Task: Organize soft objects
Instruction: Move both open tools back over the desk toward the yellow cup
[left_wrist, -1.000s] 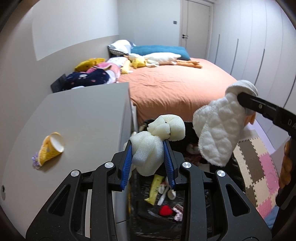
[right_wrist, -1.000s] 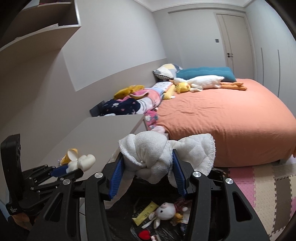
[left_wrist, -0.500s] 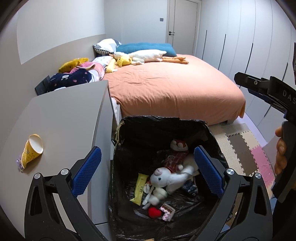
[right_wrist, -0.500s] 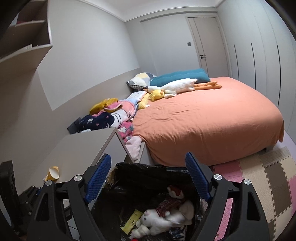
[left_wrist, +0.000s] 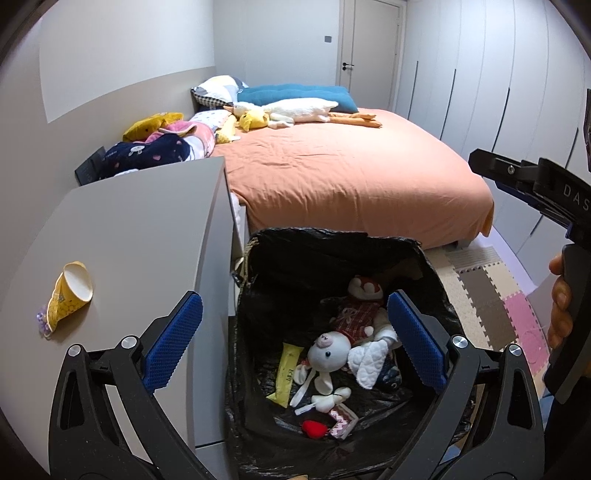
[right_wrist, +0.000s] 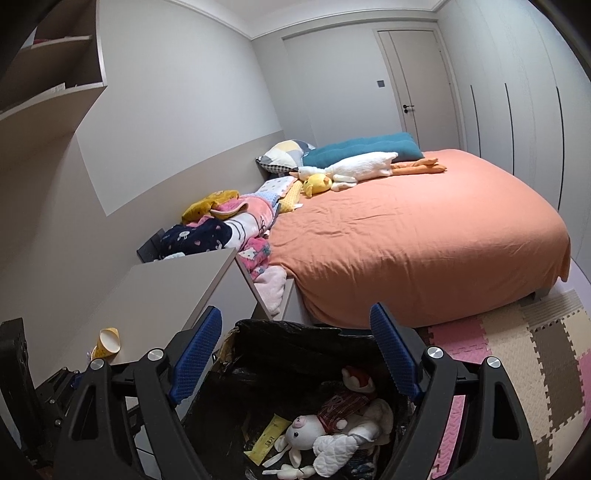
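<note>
Both grippers hang over the black plastic-lined bin (left_wrist: 332, 251) beside the grey counter (left_wrist: 140, 236) — left gripper (left_wrist: 291, 332) and right gripper (right_wrist: 295, 354) empty, blue-padded fingers (left_wrist: 173, 343) spread wide — as a white plush rabbit (left_wrist: 327, 354) and white quilted cloth (left_wrist: 369, 363) lie inside.

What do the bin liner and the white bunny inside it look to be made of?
Bin liner: thin black plastic film, going by its glossy, crinkled folds. White bunny: likely soft plush fabric with stuffing; it looks matte and limp, with floppy limbs.
</note>
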